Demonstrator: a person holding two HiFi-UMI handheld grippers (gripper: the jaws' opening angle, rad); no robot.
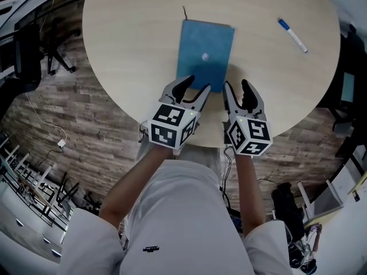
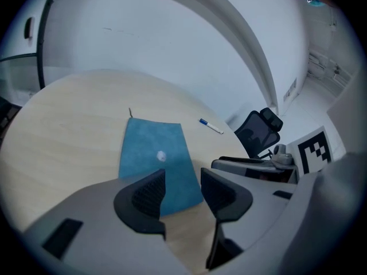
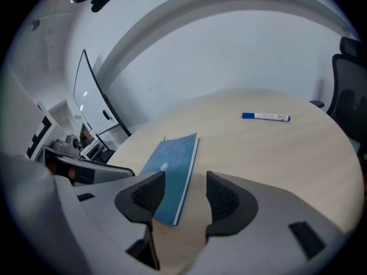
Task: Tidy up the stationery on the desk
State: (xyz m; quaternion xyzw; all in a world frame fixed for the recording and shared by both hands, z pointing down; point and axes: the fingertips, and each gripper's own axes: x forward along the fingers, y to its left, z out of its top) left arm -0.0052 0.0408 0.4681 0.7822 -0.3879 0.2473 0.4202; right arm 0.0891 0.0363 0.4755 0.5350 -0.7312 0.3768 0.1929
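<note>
A blue notebook (image 1: pixel 205 53) lies shut on the round wooden table (image 1: pixel 132 44), with a small white spot on its cover. A blue-capped white marker (image 1: pixel 293 35) lies far right of it. My left gripper (image 1: pixel 193 89) hovers open over the notebook's near left corner; the notebook (image 2: pixel 152 156) fills its view ahead, the marker (image 2: pixel 211 126) beyond. My right gripper (image 1: pixel 236 91) is open just off the near right corner. In the right gripper view the notebook (image 3: pixel 175 168) lies ahead left and the marker (image 3: pixel 266 117) far right.
The table's near edge (image 1: pixel 200 145) runs just below both grippers. Office chairs (image 1: pixel 40 44) stand on the floor to the left, and another chair (image 2: pixel 259 130) beyond the table. Cables and bags lie on the floor lower right.
</note>
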